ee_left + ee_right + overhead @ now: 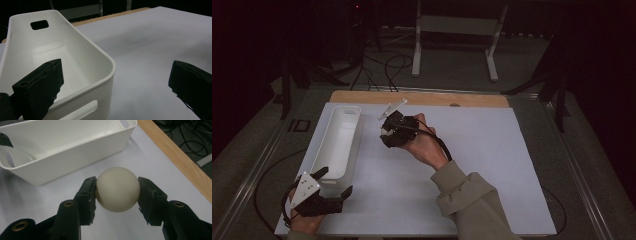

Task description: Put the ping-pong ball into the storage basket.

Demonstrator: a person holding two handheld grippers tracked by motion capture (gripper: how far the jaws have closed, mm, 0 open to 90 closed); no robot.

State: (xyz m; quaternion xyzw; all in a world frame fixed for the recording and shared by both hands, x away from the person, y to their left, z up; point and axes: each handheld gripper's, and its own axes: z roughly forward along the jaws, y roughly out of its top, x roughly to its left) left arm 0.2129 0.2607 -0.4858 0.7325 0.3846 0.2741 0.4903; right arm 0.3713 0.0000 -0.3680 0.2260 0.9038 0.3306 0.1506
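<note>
Your tabletop (492, 165) is the biggest thing here, covered by a white sheet, with a strip of bare wood along its far edge. On its left part lies a long white bin (338, 142), set lengthwise away from you, with a cut-out handle hole in each short end. In the left gripper view its near corner sits right between the jaws, and what you can see of its inside is bare.

Your right hand (424, 145) reaches in over the middle of the tabletop, just to the right of the bin's far end, wearing a pale sleeve. Your right tongs (117, 191) are clamped on a cream ball (117, 189): in the right gripper view both black pads press against its sides, and the ball is held over the white sheet, near the bin's long wall but outside it. Whether the ball touches the sheet you cannot tell.

Your left tongs (336, 182) sit at the near left corner of the tabletop, at the bin's near end. Their jaws stand wide apart and grip nothing; one jaw hangs over the bin's inside, the other over the sheet beside it.
</note>
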